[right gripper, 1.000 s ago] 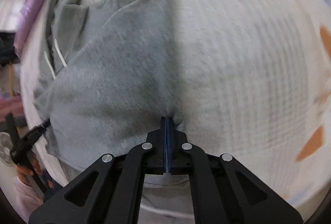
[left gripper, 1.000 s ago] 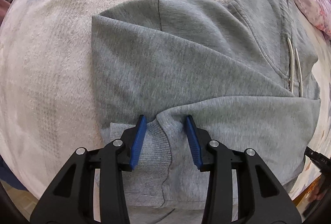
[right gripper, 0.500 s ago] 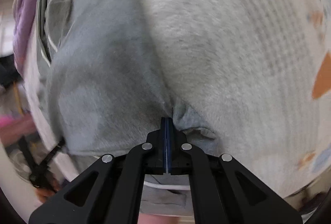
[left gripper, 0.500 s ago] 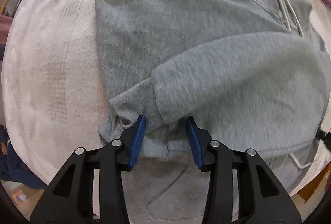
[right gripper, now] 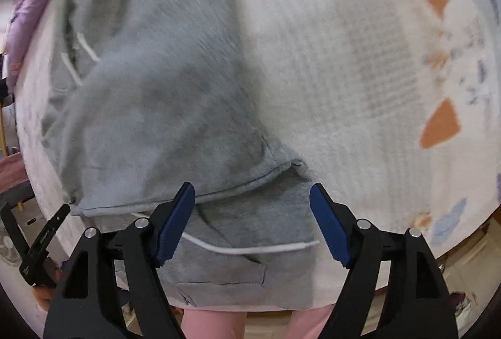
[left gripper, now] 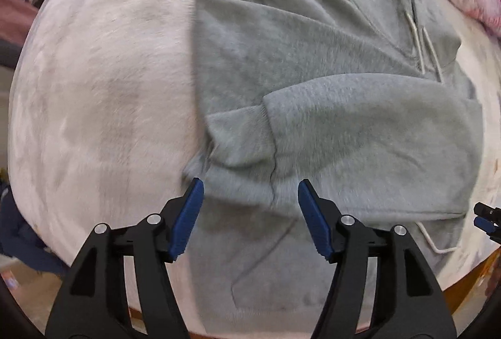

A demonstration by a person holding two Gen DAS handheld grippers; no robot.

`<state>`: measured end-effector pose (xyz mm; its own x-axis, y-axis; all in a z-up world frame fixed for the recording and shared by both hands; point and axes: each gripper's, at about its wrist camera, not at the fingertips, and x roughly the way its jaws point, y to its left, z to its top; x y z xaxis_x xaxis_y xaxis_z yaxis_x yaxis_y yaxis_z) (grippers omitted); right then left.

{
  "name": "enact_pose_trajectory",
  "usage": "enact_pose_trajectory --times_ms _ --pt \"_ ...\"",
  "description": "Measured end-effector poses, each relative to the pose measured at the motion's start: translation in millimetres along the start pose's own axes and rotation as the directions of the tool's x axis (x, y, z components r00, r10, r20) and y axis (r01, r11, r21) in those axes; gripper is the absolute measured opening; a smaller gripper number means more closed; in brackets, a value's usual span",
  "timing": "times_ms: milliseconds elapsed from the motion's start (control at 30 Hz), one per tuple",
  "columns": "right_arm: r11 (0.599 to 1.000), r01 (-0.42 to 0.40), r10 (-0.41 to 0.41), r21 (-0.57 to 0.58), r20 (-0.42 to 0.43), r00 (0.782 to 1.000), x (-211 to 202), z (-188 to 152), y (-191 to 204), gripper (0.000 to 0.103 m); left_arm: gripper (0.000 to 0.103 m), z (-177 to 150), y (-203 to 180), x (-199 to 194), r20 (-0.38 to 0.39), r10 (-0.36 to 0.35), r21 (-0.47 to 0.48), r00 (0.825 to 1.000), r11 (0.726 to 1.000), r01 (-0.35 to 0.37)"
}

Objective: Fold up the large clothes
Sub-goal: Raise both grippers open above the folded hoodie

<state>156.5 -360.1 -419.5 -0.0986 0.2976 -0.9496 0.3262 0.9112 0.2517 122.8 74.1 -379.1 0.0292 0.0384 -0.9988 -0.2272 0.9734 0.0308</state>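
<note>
Bed (left gripper: 94, 88) w/ pale fleece cover carries the grey hoodie (left gripper: 313, 63), spread flat, one sleeve (left gripper: 360, 126) folded across the chest. Step looks like: sleeve fold done, both releasing. Next prob needs a fresh grab at hem or shoulders to fold the body. Left gripper (left gripper: 250, 198): jaws just opened, nothing pinched, cuff (left gripper: 238, 138) lies beyond tips. Right gripper (right gripper: 252, 207): jaws just sprang apart, empty, hoodie edge below between them.
</note>
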Motion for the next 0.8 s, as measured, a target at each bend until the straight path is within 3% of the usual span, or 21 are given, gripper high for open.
enact_pose_trajectory --times_ms 233,267,300,467,700,800 --pt "0.999 0.005 -0.004 -0.037 0.024 1.0 -50 -29 29 0.073 0.069 -34 13 -47 -0.017 -0.042 -0.002 0.999 0.999 0.042" --pt "0.999 0.011 -0.01 -0.046 0.034 0.999 -56 -37 28 0.073 0.069 -37 14 -53 -0.017 -0.049 0.008 0.999 0.999 0.049" --pt "0.999 0.014 -0.012 -0.05 0.044 0.999 -52 -58 52 0.073 0.069 -39 19 -58 -0.017 -0.06 0.017 0.998 0.998 0.06" --pt "0.999 0.009 -0.005 -0.04 0.104 0.995 -98 -87 41 0.073 0.069 -43 25 -75 -0.001 -0.086 0.09 0.996 0.992 0.086" --pt "1.0 0.013 -0.014 0.007 0.178 0.984 -140 -117 62 0.073 0.069 -43 22 -111 0.035 -0.126 0.213 0.991 0.97 0.115" --pt "1.0 -0.003 -0.002 0.021 0.205 0.979 -153 -125 70 0.075 0.069 -42 22 -129 0.049 -0.155 0.219 0.987 0.966 0.141"
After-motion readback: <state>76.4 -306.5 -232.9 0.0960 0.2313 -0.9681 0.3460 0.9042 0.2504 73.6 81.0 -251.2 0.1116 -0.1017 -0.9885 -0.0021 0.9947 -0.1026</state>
